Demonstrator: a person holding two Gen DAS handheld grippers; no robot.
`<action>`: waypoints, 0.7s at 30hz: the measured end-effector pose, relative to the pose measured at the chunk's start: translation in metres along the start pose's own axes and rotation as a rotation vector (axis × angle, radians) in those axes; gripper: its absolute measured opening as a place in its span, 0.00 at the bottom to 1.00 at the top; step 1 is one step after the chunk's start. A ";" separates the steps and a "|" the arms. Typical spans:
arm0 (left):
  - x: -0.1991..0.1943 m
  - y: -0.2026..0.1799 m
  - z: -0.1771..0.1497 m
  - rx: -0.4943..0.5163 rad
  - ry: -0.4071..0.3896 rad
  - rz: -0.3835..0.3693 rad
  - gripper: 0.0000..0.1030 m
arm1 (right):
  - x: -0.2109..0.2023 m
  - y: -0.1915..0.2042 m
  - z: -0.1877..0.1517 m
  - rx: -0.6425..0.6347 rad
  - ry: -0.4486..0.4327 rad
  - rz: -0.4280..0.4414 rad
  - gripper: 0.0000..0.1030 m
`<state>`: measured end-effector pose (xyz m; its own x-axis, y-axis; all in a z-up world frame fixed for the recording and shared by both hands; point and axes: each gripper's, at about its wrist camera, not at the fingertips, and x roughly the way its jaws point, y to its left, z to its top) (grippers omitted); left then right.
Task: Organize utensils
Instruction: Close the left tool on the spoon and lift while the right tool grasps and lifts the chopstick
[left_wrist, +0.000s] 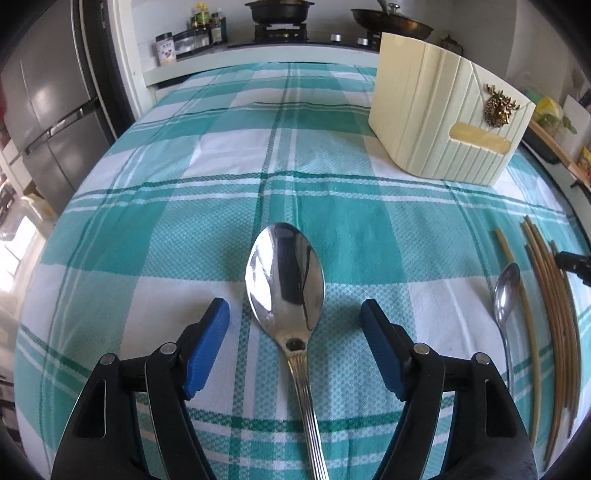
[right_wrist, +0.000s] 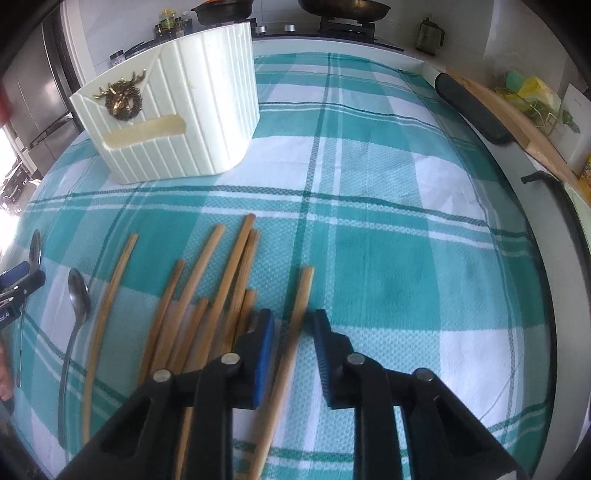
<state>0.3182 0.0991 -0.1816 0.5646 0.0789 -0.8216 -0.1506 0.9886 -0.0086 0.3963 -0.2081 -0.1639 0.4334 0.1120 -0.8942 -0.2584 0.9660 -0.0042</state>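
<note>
At the left, the left tongs (left_wrist: 295, 307) hang released over the counter (left_wrist: 155, 206), which is covered with a teal and white checked cloth (left_wrist: 207, 122). Their blue pads (left_wrist: 208, 343) stand wide apart on either side of a large steel spoon (left_wrist: 286, 273). The spoon lies flat on the cloth, bowl up and pointing away, touched by neither pad. Further right, a smaller spoon (left_wrist: 506, 291) lies the same way, just beside a loose spread of wooden chopsticks (right_wrist: 221, 288). Behind them, toward the back of the counter, stands a cream ribbed utensil holder (right_wrist: 207, 103) with a brass deer-head ornament (right_wrist: 122, 98) on its front, well apart from the utensils. At the right edge of the spread, one single chopstick (right_wrist: 301, 295) lies a little away from the others. The right tongs (right_wrist: 293, 314) are lowered around it with the jaws narrowly parted; a pad stands on each side, and neither seems to press on it yet. A stove (left_wrist: 280, 31) with pans sits beyond the counter.
</note>
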 end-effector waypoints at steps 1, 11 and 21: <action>0.001 -0.001 0.002 0.001 0.002 0.000 0.68 | 0.003 -0.002 0.004 0.007 0.003 0.005 0.10; -0.020 0.012 0.012 -0.038 -0.055 -0.097 0.40 | -0.003 -0.018 0.023 0.097 -0.037 0.128 0.07; -0.104 0.012 0.024 -0.042 -0.226 -0.178 0.40 | -0.095 -0.021 0.016 0.088 -0.209 0.203 0.07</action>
<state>0.2770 0.1061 -0.0826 0.7509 -0.0639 -0.6573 -0.0638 0.9836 -0.1686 0.3745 -0.2352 -0.0722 0.5508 0.3420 -0.7614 -0.2864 0.9343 0.2124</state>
